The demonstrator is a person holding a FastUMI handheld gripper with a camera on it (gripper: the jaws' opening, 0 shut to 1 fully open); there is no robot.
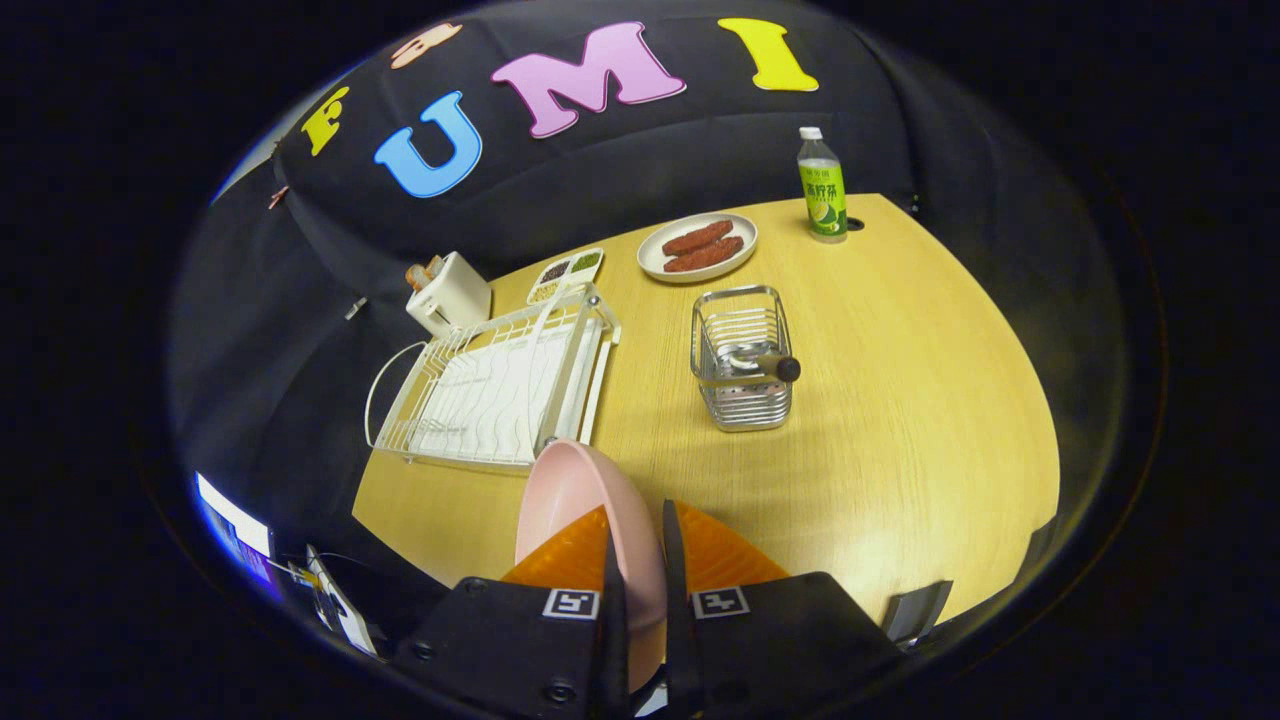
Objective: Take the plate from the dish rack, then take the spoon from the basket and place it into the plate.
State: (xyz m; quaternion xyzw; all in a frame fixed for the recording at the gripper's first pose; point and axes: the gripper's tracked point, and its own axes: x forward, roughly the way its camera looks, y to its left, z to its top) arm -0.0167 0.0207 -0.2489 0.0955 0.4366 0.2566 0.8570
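My gripper (638, 545) is shut on the rim of a pink plate (572, 495), which stands on edge between the fingers, lifted above the near part of the wooden table (900, 420). Just beyond the plate, to the left, lies the white wire dish rack (495, 385) with no dish in it. Further ahead and slightly right stands a metal wire basket (742, 357). A spoon (770, 365) lies in it, its dark wooden handle end sticking out over the basket's right rim.
A white toaster (447, 293) stands behind the rack. Near it is a small divided tray (566, 272) of seeds. A white plate with two sausages (698, 246) and a green-labelled bottle (822, 187) stand at the table's far side.
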